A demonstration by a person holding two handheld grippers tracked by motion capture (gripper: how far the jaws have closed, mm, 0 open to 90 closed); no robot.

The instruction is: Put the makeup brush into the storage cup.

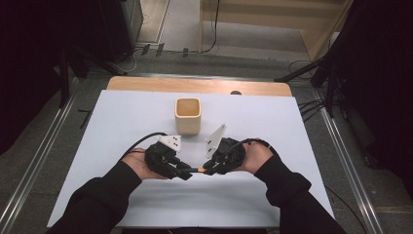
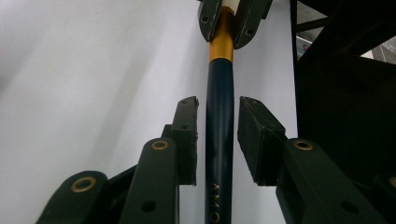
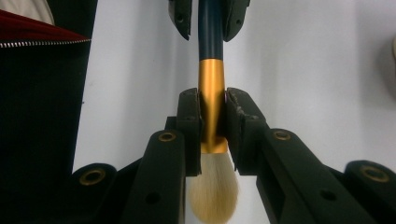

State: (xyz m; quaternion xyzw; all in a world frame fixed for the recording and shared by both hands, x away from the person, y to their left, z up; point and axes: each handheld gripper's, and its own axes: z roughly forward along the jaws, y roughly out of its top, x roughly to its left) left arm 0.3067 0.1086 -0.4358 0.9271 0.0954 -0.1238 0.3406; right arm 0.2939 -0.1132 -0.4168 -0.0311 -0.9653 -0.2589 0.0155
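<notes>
Makeup brush (image 3: 211, 88): held level above the tabletop's (image 1: 122, 117) near-middle, short of the wooden cup (image 1: 188, 115).
Right gripper (image 3: 212, 116): pinching the gold ferrule.
Left gripper (image 2: 218, 135): jaws flank the dark handle; small gaps show, not yet clamped.
Risk: uneven contact tilts the brush; early right release would likely drop it.

Probably a recording lab: white-covered table (image 1: 146, 107), floor rails (image 1: 36, 165) (both sides), loose cables (image 1: 311, 107), dark stands (image 1: 63, 78).

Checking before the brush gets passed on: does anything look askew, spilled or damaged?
Nothing stands out. The makeup brush hangs level above the white table cover, right gripper clamped on its gold ferrule, left gripper around the dark handle with a small gap. The beige cup stands upright, nothing spilled.
</notes>
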